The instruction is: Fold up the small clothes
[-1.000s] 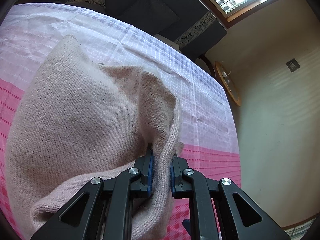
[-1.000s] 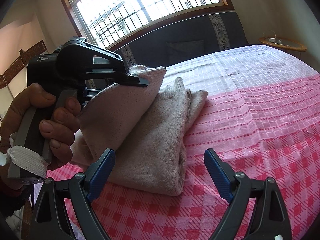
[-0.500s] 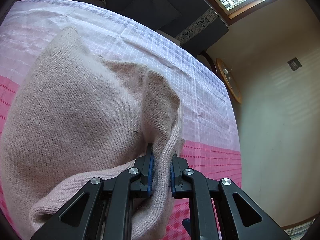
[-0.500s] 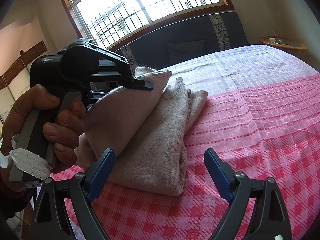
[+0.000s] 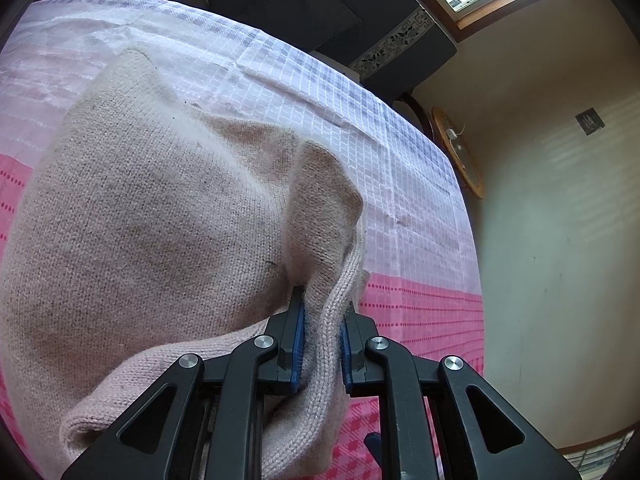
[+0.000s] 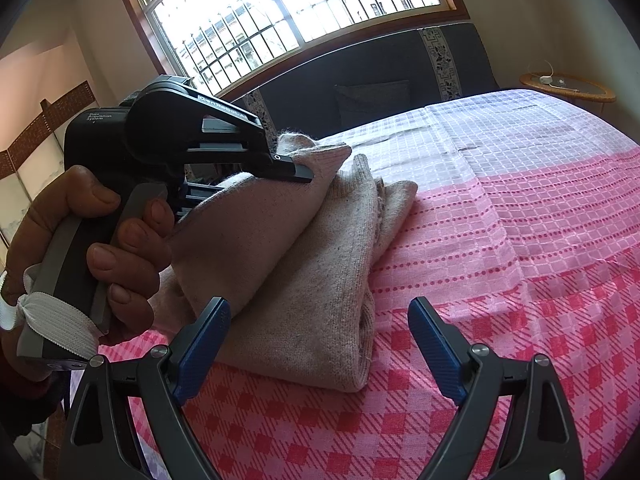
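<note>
A beige knitted garment (image 5: 152, 232) lies partly folded on the pink checked bedspread (image 5: 420, 312). My left gripper (image 5: 322, 340) is shut on the garment's ribbed edge and holds that layer draped over the rest. In the right wrist view the same garment (image 6: 304, 288) sits as a folded pile, with the left gripper (image 6: 308, 174) pinching its raised top flap, held by a person's hand (image 6: 100, 252). My right gripper (image 6: 320, 344) stands open just in front of the pile's near edge, with nothing between its blue pads (image 6: 200, 344).
The bedspread (image 6: 500, 240) turns from pink checks to pale lilac toward the dark headboard (image 6: 380, 72). A round wicker side table (image 6: 568, 88) stands at the bed's far corner, by a plain wall (image 5: 560, 240). A barred window (image 6: 300, 8) is behind the headboard.
The left gripper has tipped slightly, carrying the held flap a little further over the pile. The right gripper has stayed where it was.
</note>
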Action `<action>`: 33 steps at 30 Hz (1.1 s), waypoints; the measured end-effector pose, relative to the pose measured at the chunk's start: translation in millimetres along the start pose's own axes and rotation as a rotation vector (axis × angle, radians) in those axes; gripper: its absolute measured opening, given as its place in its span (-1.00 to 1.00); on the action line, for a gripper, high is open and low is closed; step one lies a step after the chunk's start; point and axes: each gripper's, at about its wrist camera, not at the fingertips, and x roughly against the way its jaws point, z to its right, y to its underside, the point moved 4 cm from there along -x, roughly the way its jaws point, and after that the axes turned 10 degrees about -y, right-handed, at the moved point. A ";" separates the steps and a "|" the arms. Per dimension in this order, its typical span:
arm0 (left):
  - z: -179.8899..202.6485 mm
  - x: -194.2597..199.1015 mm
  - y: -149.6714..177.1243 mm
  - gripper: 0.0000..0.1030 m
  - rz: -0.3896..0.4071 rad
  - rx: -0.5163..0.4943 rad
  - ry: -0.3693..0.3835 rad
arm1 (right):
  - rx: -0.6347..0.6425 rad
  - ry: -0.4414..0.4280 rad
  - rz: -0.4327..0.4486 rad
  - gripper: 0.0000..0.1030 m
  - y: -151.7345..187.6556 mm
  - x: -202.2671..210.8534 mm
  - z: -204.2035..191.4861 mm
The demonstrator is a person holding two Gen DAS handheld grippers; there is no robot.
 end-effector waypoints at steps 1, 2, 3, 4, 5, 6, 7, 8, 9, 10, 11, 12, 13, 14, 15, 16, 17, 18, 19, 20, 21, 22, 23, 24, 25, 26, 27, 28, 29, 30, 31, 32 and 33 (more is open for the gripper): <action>0.2 -0.1 0.2 -0.73 -0.004 -0.001 0.001 | 0.000 0.000 0.000 0.72 0.1 0.4 0.3; 0.9 -0.5 0.3 -0.72 -0.007 -0.001 0.003 | 0.000 0.000 0.000 0.72 0.1 0.4 0.3; 0.8 -0.4 0.6 -0.71 -0.010 -0.001 0.006 | -0.001 0.000 0.001 0.72 0.1 0.9 0.8; 0.5 -0.3 0.7 -0.69 -0.015 -0.001 0.010 | -0.002 0.001 0.002 0.72 0.0 0.7 0.8; 0.6 -0.3 0.7 -0.67 -0.020 0.000 0.015 | -0.003 0.001 0.003 0.72 -0.2 0.2 0.5; 1.3 -0.2 1.3 -0.66 -0.022 0.000 0.019 | -0.004 0.000 0.004 0.72 -0.4 -0.4 -0.1; 2.3 0.3 1.4 -0.64 -0.023 -0.003 0.022 | -0.004 0.000 0.004 0.72 0.0 -0.4 -0.8; 3.2 0.9 1.8 -0.62 -0.025 -0.006 0.026 | -0.003 0.000 0.003 0.72 0.3 -0.1 -0.9; 4.0 1.3 2.3 -0.61 -0.029 -0.008 0.031 | -0.003 -0.001 0.002 0.72 0.3 -0.9 -1.7; 4.7 1.8 2.7 -0.58 -0.033 -0.009 0.038 | -0.003 -0.001 0.002 0.72 0.4 -1.5 -2.4; 6.2 2.5 3.4 -0.57 -0.035 -0.010 0.046 | -0.003 -0.001 0.002 0.72 0.5 -2.3 -3.0; 8.4 3.5 4.5 -0.56 -0.038 -0.015 0.058 | -0.004 -0.001 0.003 0.72 0.5 -1.8 -2.5; 10.6 4.3 5.6 -0.55 -0.045 -0.020 0.073 | -0.005 -0.001 0.004 0.72 0.9 -0.4 -2.3; 13.8 5.3 7.2 -0.55 -0.052 -0.026 0.084 | -0.006 -0.002 0.003 0.72 0.4 -1.3 -2.8; 16.4 6.7 8.7 -0.55 -0.056 -0.034 0.091 | -0.006 -0.002 0.004 0.72 0.4 -1.8 -3.5; 18.9 8.4 10.2 -0.54 -0.057 -0.043 0.098 | -0.007 -0.003 0.004 0.72 0.5 -1.4 -2.9; 20.9 10.4 11.5 -0.53 -0.058 -0.046 0.113 | -0.009 -0.004 0.006 0.72 0.6 -1.9 -3.5; 22.3 12.9 12.9 -0.53 -0.066 -0.044 0.145 | -0.011 -0.006 0.007 0.72 0.6 -2.1 -4.0; 23.6 15.7 14.4 -0.53 -0.084 -0.035 0.203 | -0.014 -0.006 0.010 0.72 0.9 -1.1 -2.8; 25.0 18.8 16.3 -0.52 -0.110 -0.020 0.268 | -0.015 -0.006 0.011 0.72 1.1 -0.8 -2.8; 26.2 23.2 18.5 -0.50 -0.129 -0.009 0.330 | -0.015 -0.007 0.011 0.72 1.3 -1.4 -3.4; 26.8 30.0 20.2 -0.45 -0.129 -0.009 0.384 | -0.015 -0.007 0.011 0.72 1.8 -2.3 -4.0; 26.7 38.5 21.7 -0.44 -0.112 -0.021 0.420 | -0.015 -0.005 0.009 0.72 2.6 -2.8 -4.2; 25.0 48.8 23.1 -0.43 -0.080 -0.045 0.438 | -0.015 -0.003 0.011 0.72 2.7 -3.1 -5.0; 22.0 58.8 24.3 -0.43 -0.049 -0.069 0.456 | -0.016 -0.004 0.017 0.72 2.3 -1.4 -4.6; 16.7 70.1 24.6 -0.41 -0.014 -0.089 0.472 | -0.019 -0.008 0.024 0.72 2.2 -1.1 -5.3; 8.1 79.4 24.3 -0.38 0.027 -0.095 0.467 | -0.023 -0.018 0.034 0.72 4.0 3.8 -2.1; -3.6 86.9 22.7 -0.28 0.071 -0.092 0.442 | -0.025 -0.029 0.047 0.72 3.8 7.3 -0.9; -16.3 91.2 21.5 -0.22 0.105 -0.088 0.402 | -0.025 -0.046 0.057 0.72 3.3 9.5 -1.6; -29.8 92.5 21.8 -0.22 0.121 -0.089 0.361 | -0.036 -0.078 0.061 0.72 2.0 12.4 0.1; -41.5 90.6 23.7 -0.22 0.118 -0.090 0.333 | -0.074 -0.116 0.065 0.72 -0.9 16.1 5.9; -54.7 87.2 25.9 -0.22 0.107 -0.088 0.311 | -0.128 -0.152 0.074 0.72 -2.2 19.6 10.8; -65.4 82.9 29.5 -0.22 0.097 -0.082 0.298 | -0.181 -0.194 0.084 0.72 -4.8 23.1 15.8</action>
